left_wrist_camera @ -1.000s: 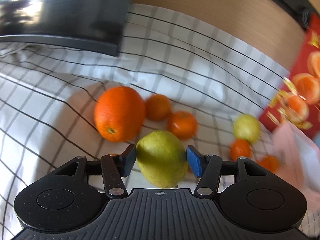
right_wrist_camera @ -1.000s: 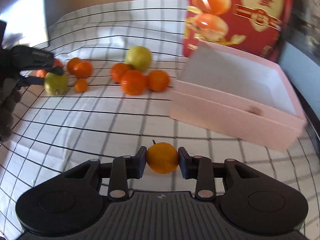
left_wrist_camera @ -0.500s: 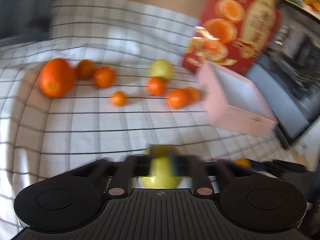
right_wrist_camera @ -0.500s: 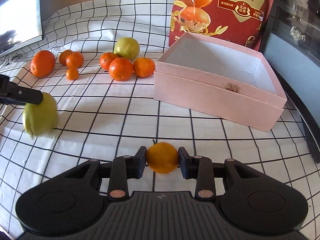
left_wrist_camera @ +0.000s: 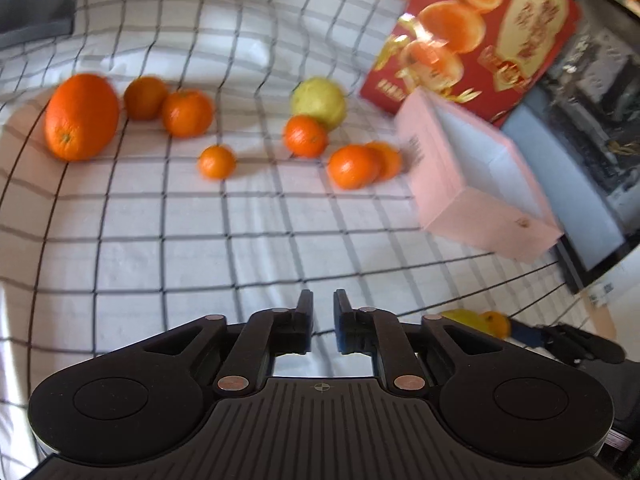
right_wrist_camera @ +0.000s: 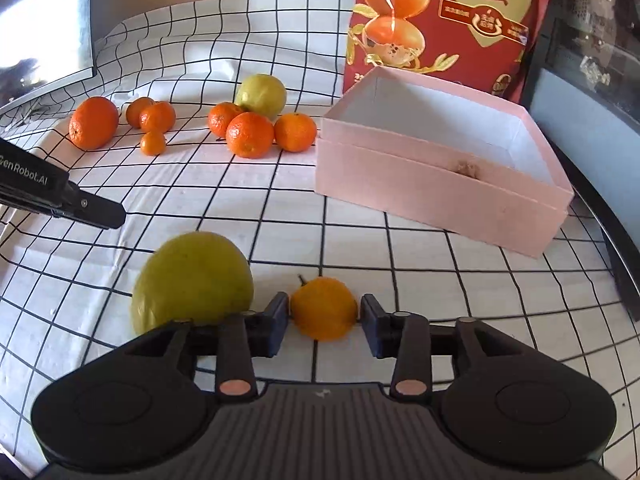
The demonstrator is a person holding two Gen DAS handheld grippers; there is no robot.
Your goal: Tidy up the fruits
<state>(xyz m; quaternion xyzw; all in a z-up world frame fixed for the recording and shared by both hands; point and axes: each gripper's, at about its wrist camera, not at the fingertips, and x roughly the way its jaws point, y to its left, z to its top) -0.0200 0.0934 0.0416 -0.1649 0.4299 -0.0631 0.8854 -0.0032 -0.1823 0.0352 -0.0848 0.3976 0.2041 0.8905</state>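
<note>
We saw the right gripper (right_wrist_camera: 325,316) opening, its pads just clear of the small orange (right_wrist_camera: 323,307) on the cloth (right_wrist_camera: 360,248) near its front edge. The left gripper (left_wrist_camera: 321,320) stood narrow, empty. The pear (right_wrist_camera: 192,280) lay loose alongside; we judged it could roll, being round, or be nudged as the right gripper pulled away.

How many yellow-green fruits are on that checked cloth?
2. One yellow-green fruit lies near the camera, left of the right tongs; the other sits behind the tangerine cluster. None looks hidden.
</note>
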